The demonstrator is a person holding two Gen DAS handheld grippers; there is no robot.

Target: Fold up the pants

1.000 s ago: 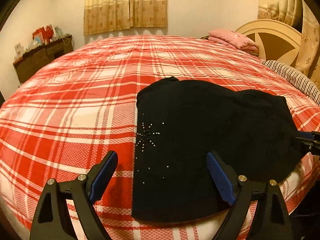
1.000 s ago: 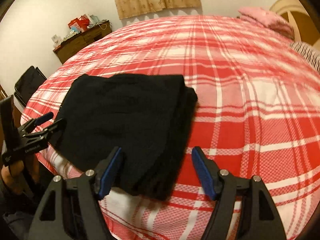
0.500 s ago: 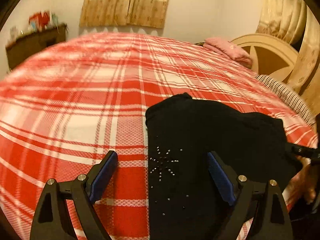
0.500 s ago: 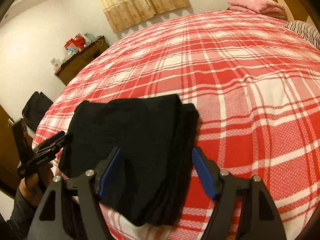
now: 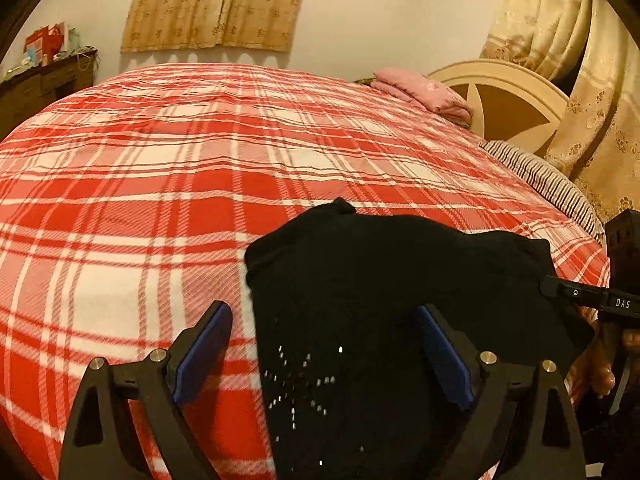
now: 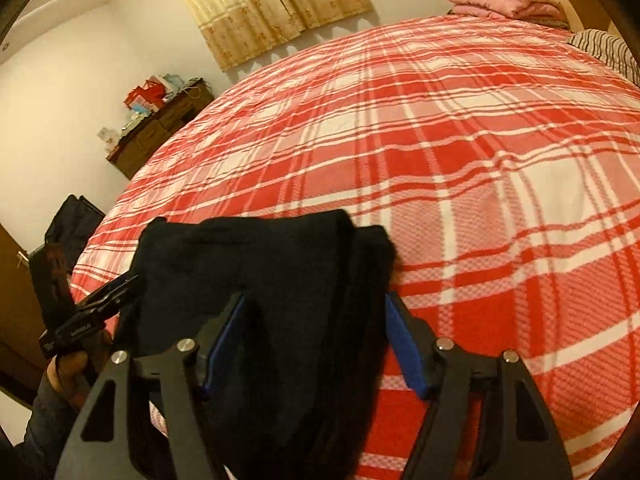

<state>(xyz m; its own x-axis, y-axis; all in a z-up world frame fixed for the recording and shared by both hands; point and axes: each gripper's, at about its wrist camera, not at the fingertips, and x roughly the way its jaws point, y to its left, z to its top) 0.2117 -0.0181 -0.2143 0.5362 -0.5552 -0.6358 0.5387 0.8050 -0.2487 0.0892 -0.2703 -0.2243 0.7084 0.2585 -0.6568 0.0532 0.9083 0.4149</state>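
Note:
Black folded pants [image 5: 380, 300] with a star of small studs lie near the front edge of the red plaid bed [image 5: 160, 184]. My left gripper [image 5: 323, 320] is open low over their left end, one finger over the bedspread and the other over the fabric. In the right wrist view the pants [image 6: 260, 264] fill the space between the fingers of my right gripper [image 6: 315, 304]. Its jaws are closing, and the blue pads are not pressing on the cloth. Each gripper shows at the edge of the other's view: the right gripper [image 5: 560, 292] and the left gripper [image 6: 116, 288].
A pink folded cloth [image 5: 424, 94] and a striped pillow [image 5: 548, 184] lie by the cream headboard [image 5: 504, 96]. A cluttered wooden dresser [image 6: 160, 136] stands by the far wall. A dark bag [image 6: 72, 224] sits on the floor beside the bed.
Both grippers came in lower over the pants, which now fill more of each view. The left view swung right. The right gripper tilted and its fingers now straddle the pants' right end.

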